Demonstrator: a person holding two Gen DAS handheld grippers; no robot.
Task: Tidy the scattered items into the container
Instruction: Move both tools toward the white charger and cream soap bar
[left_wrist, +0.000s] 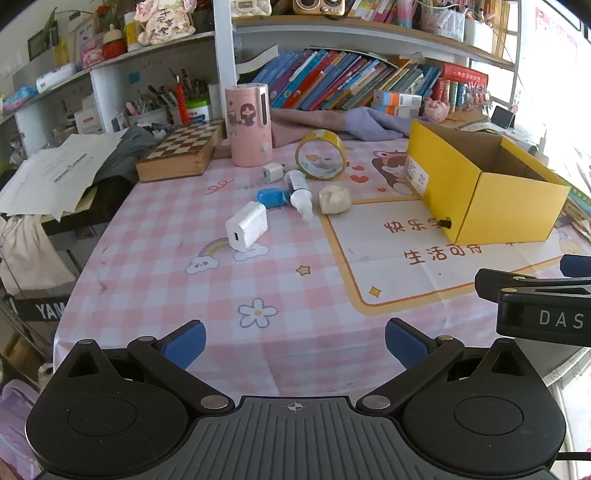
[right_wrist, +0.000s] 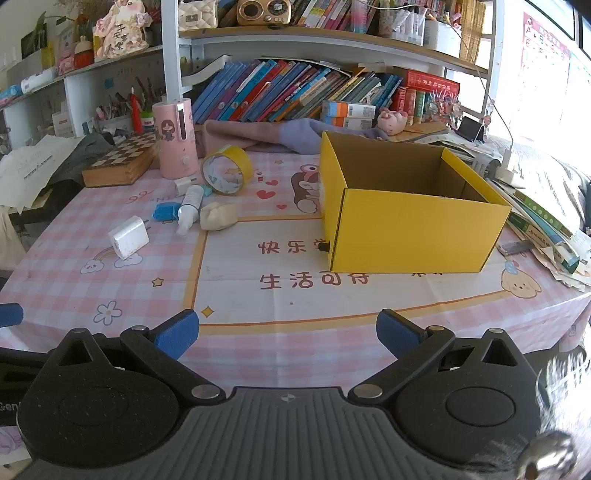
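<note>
Hovering low at the bottom of each wrist view, the left gripper (left_wrist: 294, 341) and the right gripper (right_wrist: 287, 332) both stand spread as wide as they go, with nothing between their blue pads. The scattered items sit in a tight cluster at centre-left of the left view: a glossy white charger block (left_wrist: 246, 229), a small white plug (left_wrist: 272, 172), a blue crumpled piece (left_wrist: 272, 197), a smooth round-bodied spray bottle (left_wrist: 300, 194) lying on its side, a soft cream lump (left_wrist: 334, 199) and a yellow tape roll (left_wrist: 321, 155) standing on edge. The yellow cardboard box (left_wrist: 513, 212), open-topped with a brown inside that looks empty, fills the right of that view, well apart from the cluster.

Risks, as I judge them: the bottle and the on-edge roll could roll away if nudged, since both are curved. The bottle touches or nearly touches its neighbours, so wide pads may drag two things at once. The charger's slick, hard faces could slip from the pads. The checked tablecloth (left_wrist: 155, 280) may wrinkle under a scraping finger. The tall pink canister (left_wrist: 249, 125) just behind might tip.
</note>
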